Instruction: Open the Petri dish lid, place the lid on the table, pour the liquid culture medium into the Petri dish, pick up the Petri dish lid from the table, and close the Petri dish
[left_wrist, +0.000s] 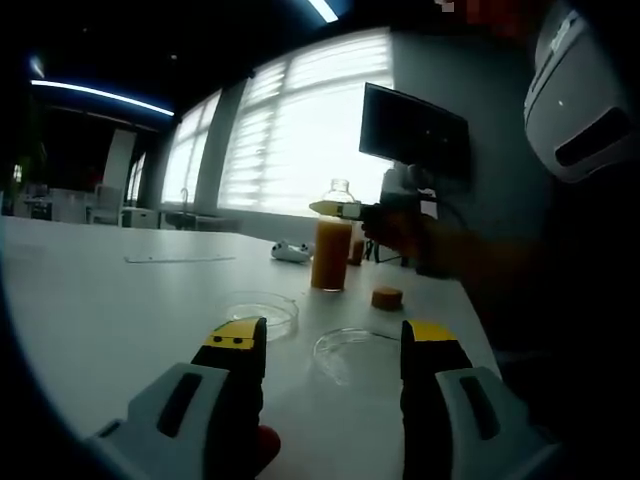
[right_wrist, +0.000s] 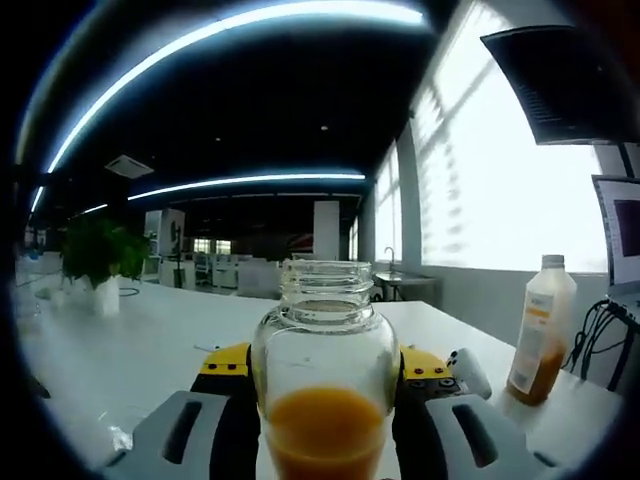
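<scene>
Two clear round Petri dish pieces lie apart on the white table (left_wrist: 120, 300): one (left_wrist: 262, 308) just beyond my left jaw tip, the other (left_wrist: 352, 352) between the jaws; I cannot tell dish from lid. My left gripper (left_wrist: 333, 340) is open, holding nothing. Farther back an uncapped glass bottle (left_wrist: 331, 245) of orange liquid stands upright, base at table level. The right gripper (left_wrist: 350, 210) grips it near the neck. In the right gripper view that bottle (right_wrist: 325, 330) sits between the yellow-tipped jaws of my right gripper (right_wrist: 325, 368), roughly a third full.
An orange cap (left_wrist: 387, 297) lies right of the bottle, and a small white object (left_wrist: 291, 252) behind it. A plastic bottle (right_wrist: 540, 330) with orange liquid stands at the right, near a monitor (left_wrist: 415, 130). A potted plant (right_wrist: 95, 255) stands far left.
</scene>
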